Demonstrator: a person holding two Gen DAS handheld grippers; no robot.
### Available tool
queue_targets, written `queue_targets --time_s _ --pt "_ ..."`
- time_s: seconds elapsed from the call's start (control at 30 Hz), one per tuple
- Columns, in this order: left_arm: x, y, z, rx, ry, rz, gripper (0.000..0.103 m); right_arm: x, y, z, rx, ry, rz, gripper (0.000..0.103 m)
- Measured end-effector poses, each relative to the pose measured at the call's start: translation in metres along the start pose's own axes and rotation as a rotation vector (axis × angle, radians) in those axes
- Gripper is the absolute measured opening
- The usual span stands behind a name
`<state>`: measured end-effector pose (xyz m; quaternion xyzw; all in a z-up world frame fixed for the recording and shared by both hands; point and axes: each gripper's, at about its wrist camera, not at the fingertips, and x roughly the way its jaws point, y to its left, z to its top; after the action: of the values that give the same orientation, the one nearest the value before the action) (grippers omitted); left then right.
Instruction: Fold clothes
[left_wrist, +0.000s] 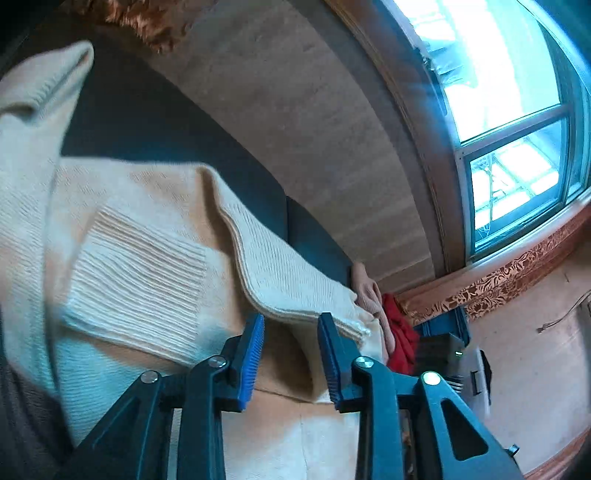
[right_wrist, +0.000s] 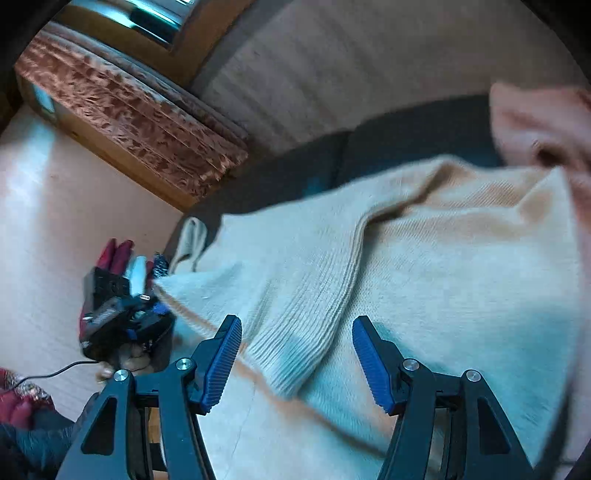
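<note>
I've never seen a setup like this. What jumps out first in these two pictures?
A big cream knitted sweater fills both views, spread over a dark sofa, its ribbed cuff lying just ahead of the right gripper. That gripper's blue-padded jaws stand open and empty, as do the left gripper's. A bright window glows at upper right in the left view.

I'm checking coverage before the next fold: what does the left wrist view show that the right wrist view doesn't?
Only the left wrist view shows the bright window, a red cloth past the sweater's corner, and the open left gripper from behind. Only the right wrist view shows the open right gripper, a pink garment at the far edge, and the left gripper from outside. Both show the cream knit sweater with a ribbed cuff, on the dark sofa.
</note>
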<state>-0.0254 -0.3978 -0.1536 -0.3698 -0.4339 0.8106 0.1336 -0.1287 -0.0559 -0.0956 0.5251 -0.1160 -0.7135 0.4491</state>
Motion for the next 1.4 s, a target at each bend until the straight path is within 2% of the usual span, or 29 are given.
queue_targets --time_s 0.1,0.13,0.23,0.37,0.43,0.53,0.6,0.67,0.7,0.73,0.77,0.8,0.83,0.87,0.9,1.0,1.07,1.13,1.2,1.3,1.4 --pt "0.011 0.004 -0.001 -0.029 0.055 -0.023 0.030 0.007 -0.002 0.000 0.029 -0.003 0.002 0.064" --pt "0.012 0.007 -0.002 -0.048 0.060 -0.039 0.030 0.006 -0.002 0.001 0.036 -0.006 0.001 0.061" --pt "0.005 0.019 -0.001 -0.128 0.032 -0.096 0.031 0.006 -0.003 0.001 0.044 -0.005 0.003 0.051" --pt "0.003 0.024 0.000 -0.188 0.011 -0.136 0.033 0.011 -0.003 0.002 0.052 0.031 0.028 0.049" --pt "0.003 0.022 0.001 -0.191 0.007 -0.139 0.035 0.013 -0.004 0.001 0.048 0.037 0.053 0.057" --pt "0.008 0.018 0.001 -0.191 0.038 -0.144 0.036 0.014 -0.003 0.000 0.035 0.029 0.099 0.077" --pt "0.015 0.013 0.002 -0.165 0.076 -0.080 0.036 0.015 0.001 -0.002 0.016 0.017 0.117 0.085" --pt "0.022 0.011 0.001 -0.155 0.099 -0.023 0.034 0.016 0.006 -0.004 -0.005 0.007 0.126 0.088" --pt "0.025 0.012 0.000 -0.157 0.105 0.003 0.031 0.017 0.008 -0.004 -0.015 0.006 0.124 0.091" --pt "0.028 0.013 -0.001 -0.158 0.110 0.028 0.022 0.018 0.011 -0.005 -0.024 0.009 0.115 0.091" --pt "0.030 0.014 -0.002 -0.159 0.115 0.053 0.012 0.019 0.013 -0.005 -0.030 0.008 0.091 0.090" --pt "0.030 0.013 -0.002 -0.150 0.111 0.068 0.007 0.019 0.016 -0.004 -0.032 0.005 0.053 0.080" --pt "0.030 0.011 -0.001 -0.140 0.107 0.082 0.002 0.018 0.018 -0.004 -0.036 0.005 0.022 0.054" --pt "0.028 0.009 -0.003 -0.122 0.101 0.092 0.000 0.016 0.020 -0.004 -0.044 0.008 0.000 0.034" --pt "0.026 0.004 -0.005 -0.090 0.100 0.120 0.000 0.015 0.022 -0.004 -0.052 0.010 -0.022 0.007" --pt "0.022 -0.012 -0.009 0.007 0.096 0.203 0.000 -0.002 0.033 -0.008 -0.091 -0.037 -0.062 0.007" --pt "0.025 -0.008 -0.013 0.038 0.123 0.277 0.000 -0.014 0.038 -0.013 -0.103 -0.068 -0.064 0.007" --pt "0.024 -0.009 -0.015 0.068 0.119 0.315 0.001 -0.012 0.035 -0.021 -0.126 -0.052 -0.136 0.007" --pt "0.019 -0.015 -0.014 0.077 0.100 0.340 0.000 -0.009 0.025 -0.026 -0.099 -0.033 -0.131 0.009" --pt "0.005 -0.033 -0.015 0.128 0.029 0.322 0.003 -0.010 0.007 -0.031 -0.033 -0.030 -0.085 0.014" --pt "0.003 -0.054 -0.014 0.182 -0.005 0.275 0.009 -0.029 0.011 -0.022 -0.043 -0.102 -0.124 0.036"
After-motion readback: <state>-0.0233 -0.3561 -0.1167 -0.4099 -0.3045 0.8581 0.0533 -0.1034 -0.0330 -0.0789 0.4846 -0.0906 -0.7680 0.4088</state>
